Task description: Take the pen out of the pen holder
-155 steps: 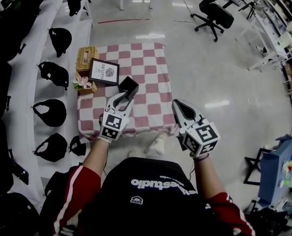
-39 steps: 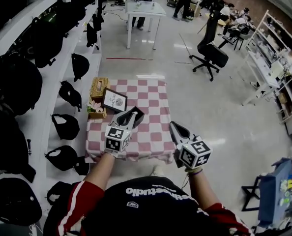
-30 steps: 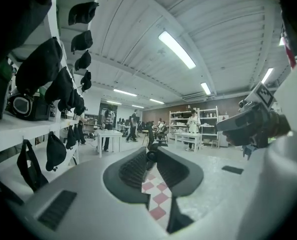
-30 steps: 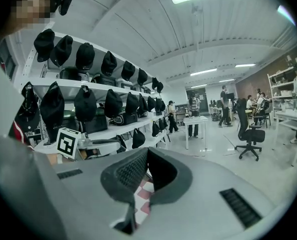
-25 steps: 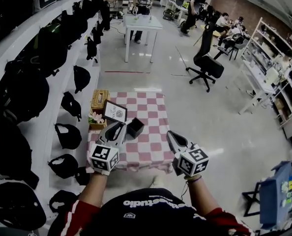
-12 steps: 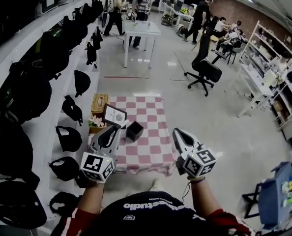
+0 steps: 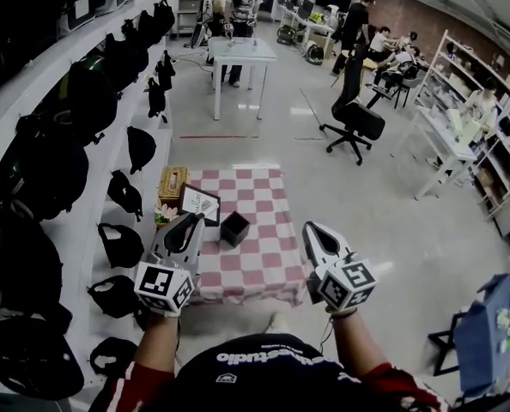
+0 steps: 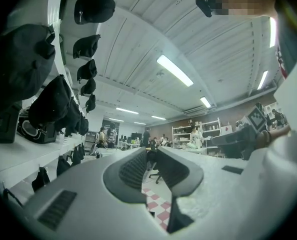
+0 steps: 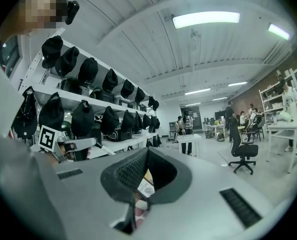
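Both grippers hang in the air above the near edge of the checked cloth (image 7: 264,263). The left gripper (image 7: 190,223) has its jaws a narrow slit apart with nothing between them. The right gripper (image 7: 313,230) has its jaws closed tip to tip, holding nothing. The black pen holder (image 7: 235,227) stands upright on the cloth, beyond and below both pairs of tips. It sits in the gap between the grippers, just right of the left jaws and well apart from the right ones. The pen itself is too small to make out from here. A framed picture (image 7: 199,202) stands just past the left jaws.
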Tool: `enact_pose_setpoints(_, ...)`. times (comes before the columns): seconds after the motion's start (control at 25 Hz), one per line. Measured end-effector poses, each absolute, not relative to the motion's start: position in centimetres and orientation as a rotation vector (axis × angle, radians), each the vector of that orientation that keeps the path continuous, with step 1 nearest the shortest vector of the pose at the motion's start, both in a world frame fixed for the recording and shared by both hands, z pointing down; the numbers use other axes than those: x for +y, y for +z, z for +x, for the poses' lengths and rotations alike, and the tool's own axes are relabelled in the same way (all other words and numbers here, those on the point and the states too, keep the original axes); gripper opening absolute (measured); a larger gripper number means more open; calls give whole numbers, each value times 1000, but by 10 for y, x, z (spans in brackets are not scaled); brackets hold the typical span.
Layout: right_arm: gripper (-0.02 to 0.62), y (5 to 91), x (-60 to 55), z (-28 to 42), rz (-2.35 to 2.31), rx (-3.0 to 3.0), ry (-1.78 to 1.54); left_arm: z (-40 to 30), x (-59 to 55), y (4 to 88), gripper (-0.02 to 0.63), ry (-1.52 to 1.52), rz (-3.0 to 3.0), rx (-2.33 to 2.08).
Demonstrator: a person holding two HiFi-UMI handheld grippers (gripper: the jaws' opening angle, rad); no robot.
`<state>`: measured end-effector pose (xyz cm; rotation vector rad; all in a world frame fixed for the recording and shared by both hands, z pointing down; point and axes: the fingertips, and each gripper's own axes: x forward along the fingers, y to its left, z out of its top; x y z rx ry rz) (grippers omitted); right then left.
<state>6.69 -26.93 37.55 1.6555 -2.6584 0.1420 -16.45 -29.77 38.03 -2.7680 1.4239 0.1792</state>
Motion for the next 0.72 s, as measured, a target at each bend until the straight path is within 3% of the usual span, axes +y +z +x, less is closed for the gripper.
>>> enact_pose_setpoints(0.72, -2, 391, -255, 71, 1673, -2639, 211, -157, -286, 376, 67, 196, -2807, 1382)
